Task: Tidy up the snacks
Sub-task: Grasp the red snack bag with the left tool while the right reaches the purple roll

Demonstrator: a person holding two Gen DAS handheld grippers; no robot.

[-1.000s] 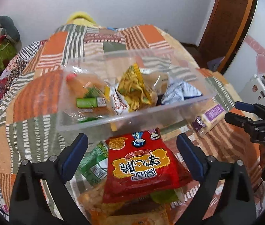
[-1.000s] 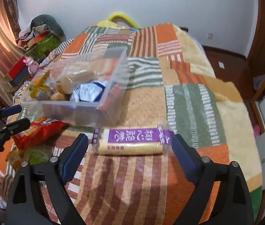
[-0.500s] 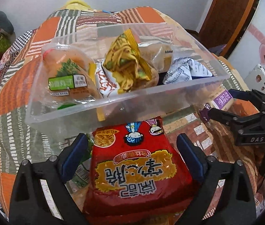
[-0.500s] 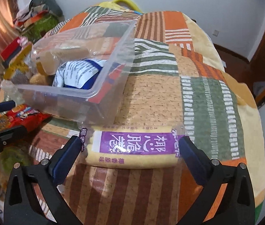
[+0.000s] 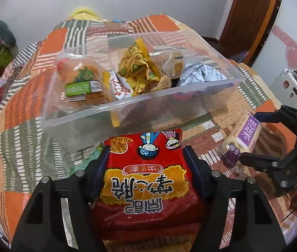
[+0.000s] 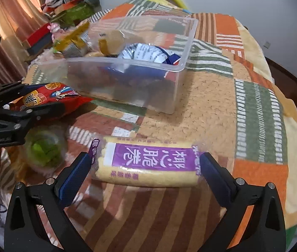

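Left claw [image 5: 146, 157] squeezes the red noodle-snack bag [image 5: 146, 184]; right claw [image 6: 145, 168] spread wide, fingers flanking the purple-labelled "椰心脆卷" wafer roll pack [image 6: 148, 163].

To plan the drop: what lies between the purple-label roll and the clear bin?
Only bare patchwork blanket separates roll and bin, per the right wrist view.

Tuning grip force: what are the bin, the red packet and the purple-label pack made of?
Bin: clear rigid plastic, likely; the quilt shows through its walls. Red packet: glossy printed film with crinkles and glare, probably soft. Purple-label pack: thin clear wrap with twisted ends over a pale yellow roll; contents look firm, uncertain.
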